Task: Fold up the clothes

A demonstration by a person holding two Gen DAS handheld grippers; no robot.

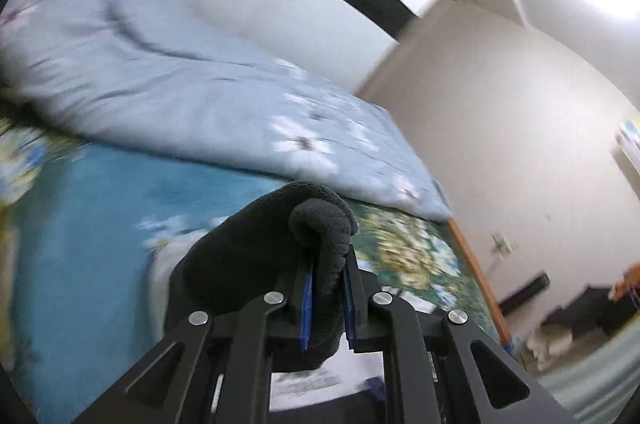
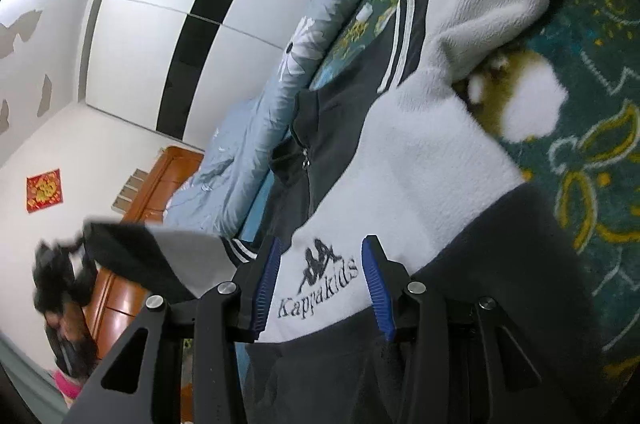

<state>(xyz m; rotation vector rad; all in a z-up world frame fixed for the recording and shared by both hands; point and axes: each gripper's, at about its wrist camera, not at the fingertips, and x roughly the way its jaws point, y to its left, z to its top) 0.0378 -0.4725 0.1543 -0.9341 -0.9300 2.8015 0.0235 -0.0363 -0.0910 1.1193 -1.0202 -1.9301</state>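
Note:
A black and white fleece jacket (image 2: pixel 420 151) with a "Kappa kids" logo lies spread on the floral bed sheet (image 2: pixel 592 143). My right gripper (image 2: pixel 320 288) sits low over the logo panel. Its blue pads (image 2: pixel 266 284) stand apart and the fabric between them lies flat, unpinched. One sleeve (image 2: pixel 160 256) is lifted off to the left, ending in a blurred dark shape. In the left wrist view my left gripper (image 1: pixel 327 288) is shut on that black fleece cuff (image 1: pixel 320 232), held up above the blue part of the sheet (image 1: pixel 100 224).
A pale blue flowered quilt (image 1: pixel 180 83) is heaped along the far side of the bed, also visible as a quilt (image 2: pixel 260 143) beside the jacket. A white and black wardrobe (image 2: pixel 168 23), a wooden headboard (image 2: pixel 160 183) and the bed's wooden edge (image 1: pixel 476 264) border the area.

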